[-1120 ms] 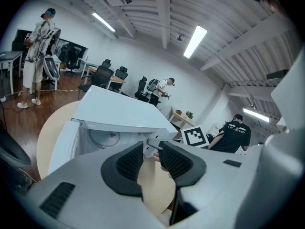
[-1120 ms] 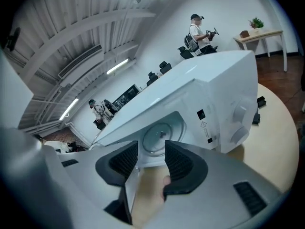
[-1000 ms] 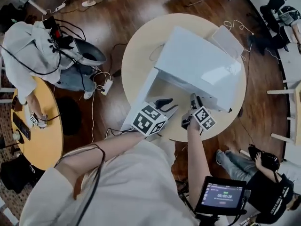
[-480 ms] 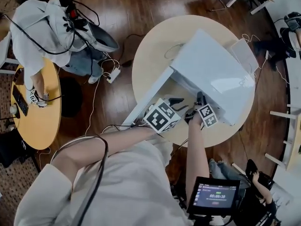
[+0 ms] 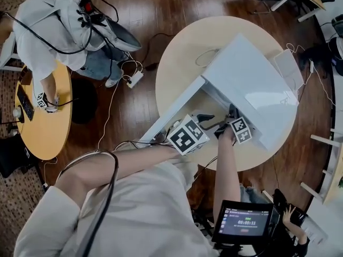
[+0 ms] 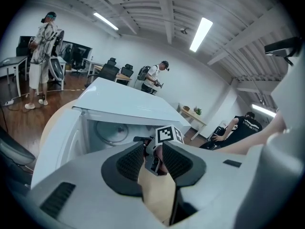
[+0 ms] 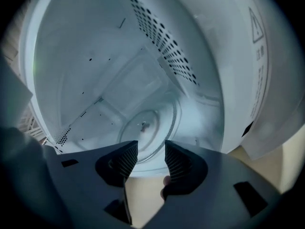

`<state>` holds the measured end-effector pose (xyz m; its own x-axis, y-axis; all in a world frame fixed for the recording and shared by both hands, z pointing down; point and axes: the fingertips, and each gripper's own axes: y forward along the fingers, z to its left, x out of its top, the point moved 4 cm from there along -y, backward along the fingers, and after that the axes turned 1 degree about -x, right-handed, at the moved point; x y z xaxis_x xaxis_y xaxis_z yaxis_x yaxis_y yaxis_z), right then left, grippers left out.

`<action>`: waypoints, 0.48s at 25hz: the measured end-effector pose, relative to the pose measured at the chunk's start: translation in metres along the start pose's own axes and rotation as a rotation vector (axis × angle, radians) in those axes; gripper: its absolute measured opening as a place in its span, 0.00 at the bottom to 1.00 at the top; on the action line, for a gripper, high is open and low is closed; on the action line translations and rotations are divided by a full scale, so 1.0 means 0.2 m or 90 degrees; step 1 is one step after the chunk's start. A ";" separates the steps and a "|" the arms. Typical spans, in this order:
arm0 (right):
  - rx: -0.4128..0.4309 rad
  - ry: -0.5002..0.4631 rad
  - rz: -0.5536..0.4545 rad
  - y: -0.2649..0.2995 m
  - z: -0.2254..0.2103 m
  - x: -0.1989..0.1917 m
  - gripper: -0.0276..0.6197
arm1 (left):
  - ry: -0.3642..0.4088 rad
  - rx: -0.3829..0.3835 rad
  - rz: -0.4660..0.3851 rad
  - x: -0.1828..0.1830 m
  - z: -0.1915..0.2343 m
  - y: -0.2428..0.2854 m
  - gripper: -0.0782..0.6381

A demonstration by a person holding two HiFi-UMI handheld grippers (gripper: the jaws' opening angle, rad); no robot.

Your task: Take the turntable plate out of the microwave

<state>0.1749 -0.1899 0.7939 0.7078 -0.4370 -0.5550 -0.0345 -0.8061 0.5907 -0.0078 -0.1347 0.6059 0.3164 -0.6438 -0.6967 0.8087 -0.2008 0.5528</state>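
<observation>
- While the microwave (image 5: 252, 84) door (image 5: 174, 108) hangs open, my right gripper (image 7: 146, 151) sits at the mouth, jaws apart, gripping nothing.
- As for the turntable plate (image 7: 147, 128), it lies flat on the oven floor just past those jaws, not touching I think.
- Meanwhile my left gripper (image 6: 153, 151) hovers beside, jaws parted, empty too.

Power strip (image 5: 135, 79); timer screen (image 5: 245, 222)
</observation>
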 end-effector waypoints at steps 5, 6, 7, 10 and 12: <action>0.000 0.037 -0.006 0.02 0.00 -0.01 0.33 | 0.005 -0.003 -0.006 0.00 0.01 -0.06 0.29; -0.001 0.052 -0.007 0.03 -0.01 -0.01 0.33 | 0.004 -0.004 -0.006 0.00 0.01 -0.05 0.29; -0.001 0.068 -0.008 0.04 -0.02 -0.01 0.33 | 0.004 -0.004 -0.006 0.01 0.00 -0.05 0.29; -0.003 0.117 -0.010 0.05 -0.05 -0.01 0.33 | 0.007 -0.003 -0.009 0.01 0.00 -0.04 0.29; -0.002 0.143 -0.013 0.06 -0.06 -0.02 0.33 | 0.007 -0.004 -0.008 0.01 0.00 -0.06 0.29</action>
<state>0.1808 -0.1930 0.8095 0.8475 -0.3206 -0.4230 -0.0164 -0.8124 0.5828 -0.0161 -0.1338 0.5981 0.3117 -0.6337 -0.7080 0.8158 -0.2036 0.5413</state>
